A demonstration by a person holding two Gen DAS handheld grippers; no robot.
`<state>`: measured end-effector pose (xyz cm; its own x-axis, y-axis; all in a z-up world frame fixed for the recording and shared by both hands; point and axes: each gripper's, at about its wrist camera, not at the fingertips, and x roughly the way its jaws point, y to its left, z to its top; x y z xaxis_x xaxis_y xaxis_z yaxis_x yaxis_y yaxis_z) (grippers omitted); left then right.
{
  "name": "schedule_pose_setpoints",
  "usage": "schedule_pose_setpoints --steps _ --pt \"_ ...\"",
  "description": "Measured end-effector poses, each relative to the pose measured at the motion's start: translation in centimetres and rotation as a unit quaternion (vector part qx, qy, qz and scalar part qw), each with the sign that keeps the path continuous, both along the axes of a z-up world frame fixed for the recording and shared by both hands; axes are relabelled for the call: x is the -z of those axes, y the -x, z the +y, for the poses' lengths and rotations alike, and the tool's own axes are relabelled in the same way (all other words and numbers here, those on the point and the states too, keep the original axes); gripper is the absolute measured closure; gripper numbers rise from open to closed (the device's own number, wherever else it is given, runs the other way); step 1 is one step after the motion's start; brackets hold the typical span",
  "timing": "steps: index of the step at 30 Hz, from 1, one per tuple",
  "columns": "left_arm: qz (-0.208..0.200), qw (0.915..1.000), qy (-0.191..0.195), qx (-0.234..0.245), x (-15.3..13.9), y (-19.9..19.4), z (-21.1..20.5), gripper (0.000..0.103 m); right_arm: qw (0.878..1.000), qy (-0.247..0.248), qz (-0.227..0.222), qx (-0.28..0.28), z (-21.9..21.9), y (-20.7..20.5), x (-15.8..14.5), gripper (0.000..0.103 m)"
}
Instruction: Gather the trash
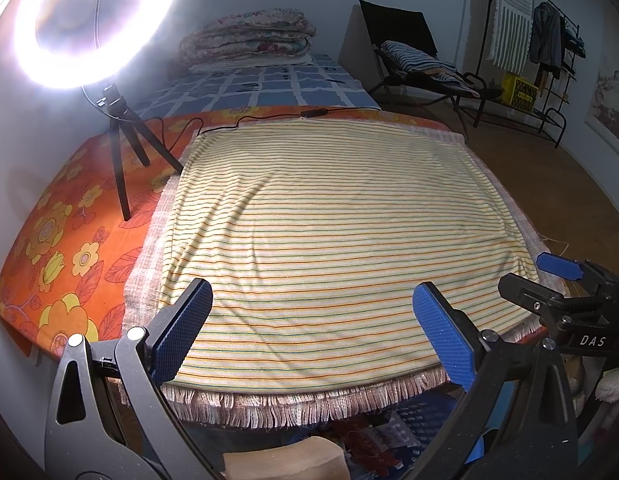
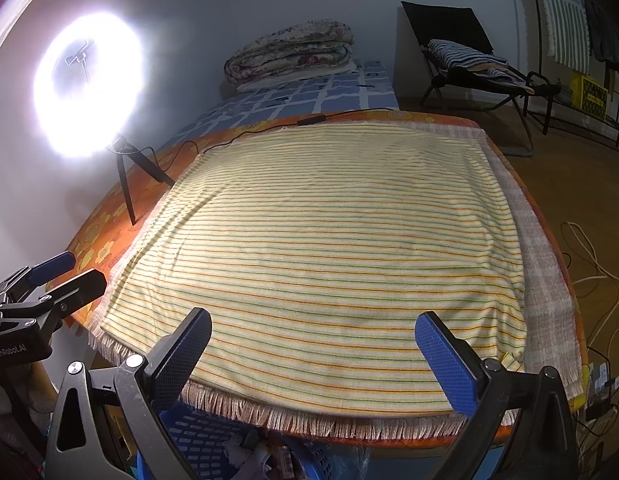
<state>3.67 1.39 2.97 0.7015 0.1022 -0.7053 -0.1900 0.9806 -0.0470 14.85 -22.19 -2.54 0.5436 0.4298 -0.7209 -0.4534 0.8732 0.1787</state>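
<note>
My left gripper is open and empty, hovering over the near edge of a table covered by a yellow striped cloth. My right gripper is open and empty too, at the same near edge of the cloth. Each gripper shows in the other's view: the right one at far right, the left one at far left. Below the table edge stands a blue perforated basket holding crumpled paper and wrappers; it also shows in the left wrist view with trash. No trash lies on the cloth.
A lit ring light on a black tripod stands at the table's left on orange floral cloth; its cable runs along the far edge. Behind are a bed with folded quilts, a folding chair, and a clothes rack. Cables lie on the floor.
</note>
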Motion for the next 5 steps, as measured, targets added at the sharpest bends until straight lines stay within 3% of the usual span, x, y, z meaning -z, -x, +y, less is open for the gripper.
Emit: schedule_pose_setpoints --steps 5 --pt "0.002 1.0 0.002 0.0 0.22 0.03 0.51 0.001 1.0 0.001 0.001 0.001 -0.06 0.04 0.17 0.0"
